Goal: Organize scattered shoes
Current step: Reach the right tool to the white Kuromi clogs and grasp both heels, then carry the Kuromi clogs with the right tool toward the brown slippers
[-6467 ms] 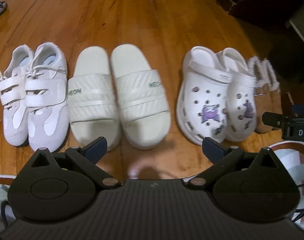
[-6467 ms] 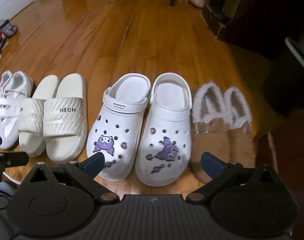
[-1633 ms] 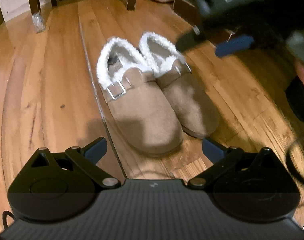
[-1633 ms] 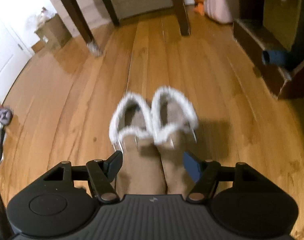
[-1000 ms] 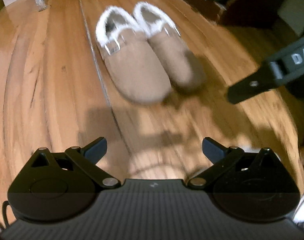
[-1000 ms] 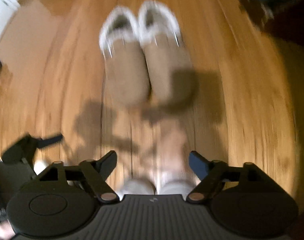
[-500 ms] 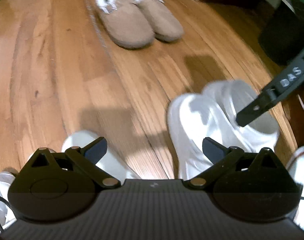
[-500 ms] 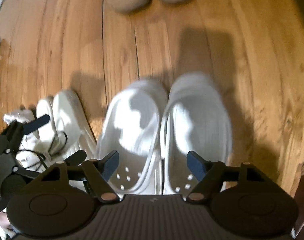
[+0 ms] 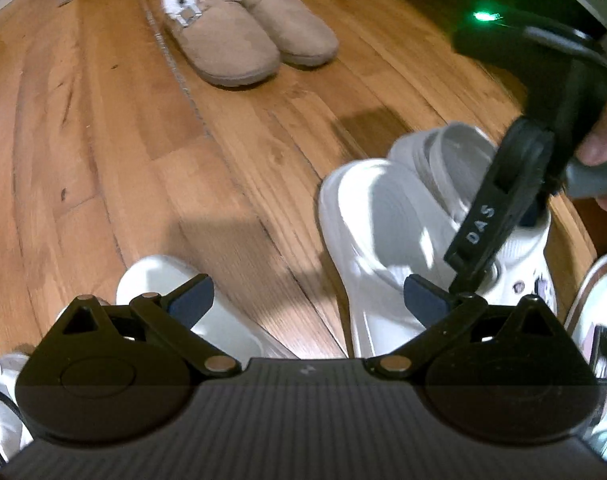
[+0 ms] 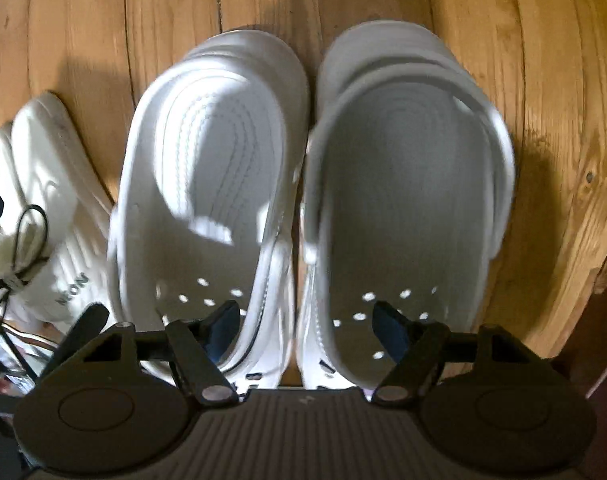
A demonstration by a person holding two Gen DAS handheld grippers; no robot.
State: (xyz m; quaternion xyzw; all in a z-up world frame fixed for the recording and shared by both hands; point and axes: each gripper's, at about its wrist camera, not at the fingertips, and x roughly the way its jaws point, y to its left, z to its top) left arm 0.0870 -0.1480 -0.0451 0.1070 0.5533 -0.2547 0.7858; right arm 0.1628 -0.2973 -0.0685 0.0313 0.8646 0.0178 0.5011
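Two fur-lined slippers point(image 9: 247, 36) now sit paired farther up the wooden floor point(image 9: 103, 140), while the right gripper point(image 10: 306, 322), jaws narrowing astride the white clogs' point(image 10: 303, 200) touching inner walls, starts the next pair; left gripper point(image 9: 307, 300) hovers wide, empty.

My right gripper point(image 10: 306, 320) points steeply down, its jaws just closing in, one finger inside each clog, pads not yet pressing. My left gripper point(image 9: 308, 299) hangs open, empty.
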